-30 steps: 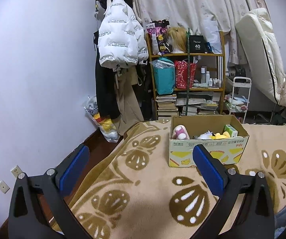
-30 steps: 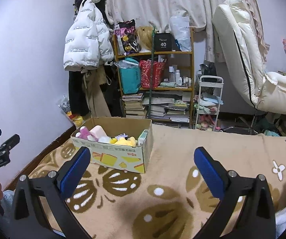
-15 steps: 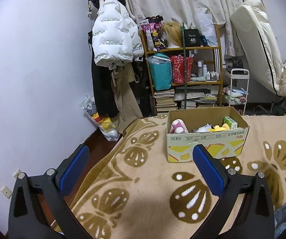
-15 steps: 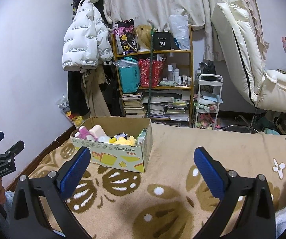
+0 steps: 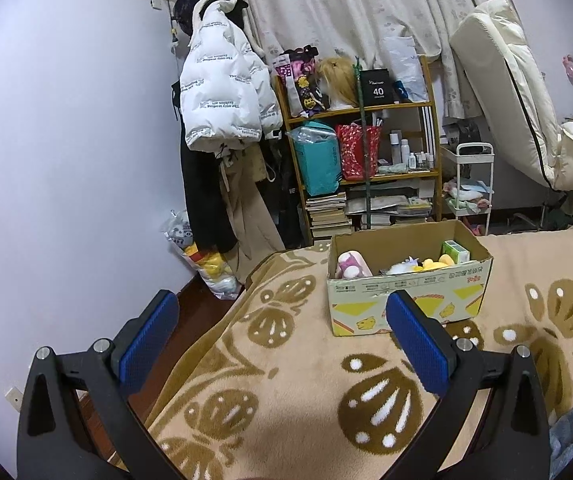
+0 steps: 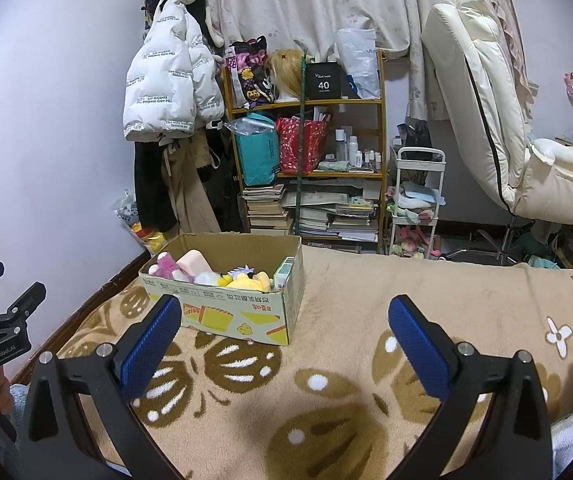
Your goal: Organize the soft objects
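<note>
The left gripper (image 5: 282, 336) has tilted upward; both it and the right gripper (image 6: 284, 336) gape empty, the cardboard box (image 6: 242, 316) of plush toys (image 6: 246, 278) just ahead.

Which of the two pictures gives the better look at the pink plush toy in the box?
The right wrist view. There the pink plush lies in the near left corner of the box, seen from above with a pale block beside it. In the left wrist view the pink plush sits lower behind the box wall, so less shows.
</note>
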Tool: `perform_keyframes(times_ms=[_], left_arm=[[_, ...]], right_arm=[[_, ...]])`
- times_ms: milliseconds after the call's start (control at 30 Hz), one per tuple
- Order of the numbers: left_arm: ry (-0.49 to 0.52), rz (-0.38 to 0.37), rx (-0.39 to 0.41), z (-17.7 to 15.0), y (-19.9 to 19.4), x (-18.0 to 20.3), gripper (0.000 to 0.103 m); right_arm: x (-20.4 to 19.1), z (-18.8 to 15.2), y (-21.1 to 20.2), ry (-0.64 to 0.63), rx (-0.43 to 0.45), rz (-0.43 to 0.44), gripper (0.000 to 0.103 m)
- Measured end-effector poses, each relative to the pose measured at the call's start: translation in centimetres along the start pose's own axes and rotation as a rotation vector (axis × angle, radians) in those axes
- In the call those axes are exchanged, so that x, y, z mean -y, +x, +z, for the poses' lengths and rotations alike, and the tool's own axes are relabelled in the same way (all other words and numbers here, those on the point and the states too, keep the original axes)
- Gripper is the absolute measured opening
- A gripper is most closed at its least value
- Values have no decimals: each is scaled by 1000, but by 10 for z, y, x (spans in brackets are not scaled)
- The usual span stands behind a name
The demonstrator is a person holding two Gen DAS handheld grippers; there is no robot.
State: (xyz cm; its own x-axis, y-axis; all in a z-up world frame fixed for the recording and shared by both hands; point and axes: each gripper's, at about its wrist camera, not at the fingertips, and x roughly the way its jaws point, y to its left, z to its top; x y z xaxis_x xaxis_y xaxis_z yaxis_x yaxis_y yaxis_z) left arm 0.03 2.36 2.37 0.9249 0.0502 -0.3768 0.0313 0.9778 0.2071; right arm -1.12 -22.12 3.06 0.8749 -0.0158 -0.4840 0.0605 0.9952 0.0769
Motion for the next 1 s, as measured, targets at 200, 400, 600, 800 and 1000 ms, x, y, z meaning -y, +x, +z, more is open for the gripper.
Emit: perform_keyframes(times_ms=[200, 400, 600, 800, 1000], left_arm=[[5, -1, -5, -1, -1, 3, 102], [9, -5, -9, -1, -1, 3, 102], [10, -5, -7, -1, 0, 3, 102], [11, -4, -3, -3, 0, 0, 102], [12, -4, -3, -3, 0, 1, 102]], right_arm=[[0, 1, 0, 0, 1, 0, 103], [0, 1, 0, 0, 0, 0, 103], [0, 1, -1, 1, -1, 0, 103], [1, 2, 0, 0, -2, 0, 103], [1, 2, -1, 0, -2, 1, 103]])
